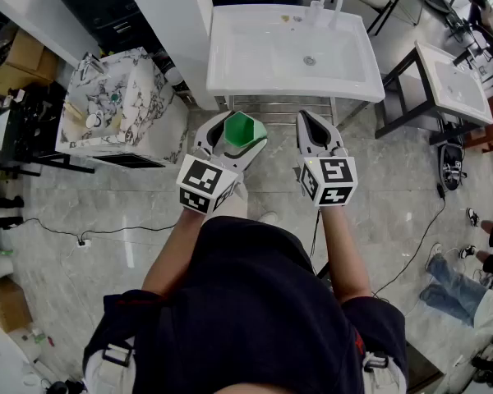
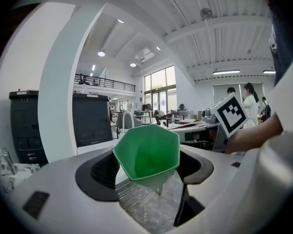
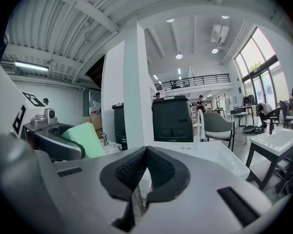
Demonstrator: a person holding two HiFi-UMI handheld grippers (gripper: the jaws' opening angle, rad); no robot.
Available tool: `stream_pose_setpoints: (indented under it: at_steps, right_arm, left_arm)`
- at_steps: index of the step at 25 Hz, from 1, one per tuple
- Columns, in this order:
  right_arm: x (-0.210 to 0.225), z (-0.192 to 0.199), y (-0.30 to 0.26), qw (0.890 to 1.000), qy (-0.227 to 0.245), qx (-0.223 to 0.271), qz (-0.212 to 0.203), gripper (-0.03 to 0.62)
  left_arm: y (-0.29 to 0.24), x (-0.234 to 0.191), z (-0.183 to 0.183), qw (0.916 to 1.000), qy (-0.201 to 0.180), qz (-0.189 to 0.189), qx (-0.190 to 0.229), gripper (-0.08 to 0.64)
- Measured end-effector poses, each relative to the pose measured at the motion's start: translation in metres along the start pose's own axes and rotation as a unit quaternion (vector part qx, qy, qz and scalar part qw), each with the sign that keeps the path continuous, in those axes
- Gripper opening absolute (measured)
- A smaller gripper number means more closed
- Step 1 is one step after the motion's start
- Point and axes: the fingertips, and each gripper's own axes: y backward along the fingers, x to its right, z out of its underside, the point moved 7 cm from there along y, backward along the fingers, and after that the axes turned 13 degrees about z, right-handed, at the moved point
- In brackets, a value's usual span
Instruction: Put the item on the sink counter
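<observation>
- My left gripper has its fingers spread wide around the green cup, one pad on each side wall. The cup hangs in the air between them, in front of the near edge of the white sink counter and not yet over it.
- My right gripper has its fingers closed together with nothing in them. It is held level beside the left one.
- The cup looks like thin, faceted plastic. I judge it light and fairly stiff, though a hard squeeze might flex it.
- Its walls are smooth and taper, so it could slide toward the narrow end. Gripping across two opposite flat facets near the wider upper part seems safest.
- Its open mouth faces back toward me and slightly up, and the narrow base points forward and down. The long axis runs roughly along my fingers, so I expect to tip it upright before setting it down.
</observation>
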Motion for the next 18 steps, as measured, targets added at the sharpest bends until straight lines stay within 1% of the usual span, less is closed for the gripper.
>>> stream_pose_setpoints:
  at_steps: [7,12,18]
  right_arm:
    - [-0.014,0.001,-0.004,1.000,0.001,-0.001,-0.013,0.034]
    - [-0.012,0.002,-0.007,1.000,-0.017,0.000,-0.015,0.034]
    - [-0.008,0.005,-0.014,1.000,-0.017,-0.006,-0.012,0.034]
  left_arm:
    - [0.007,-0.008,0.002,1.0000,0.003,-0.006,0.005,0.356]
    - [0.004,-0.012,0.001,0.9999,0.005,-0.006,0.007,0.356]
    - [-0.003,-0.018,0.002,0.9999,0.010,0.000,0.004,0.356]
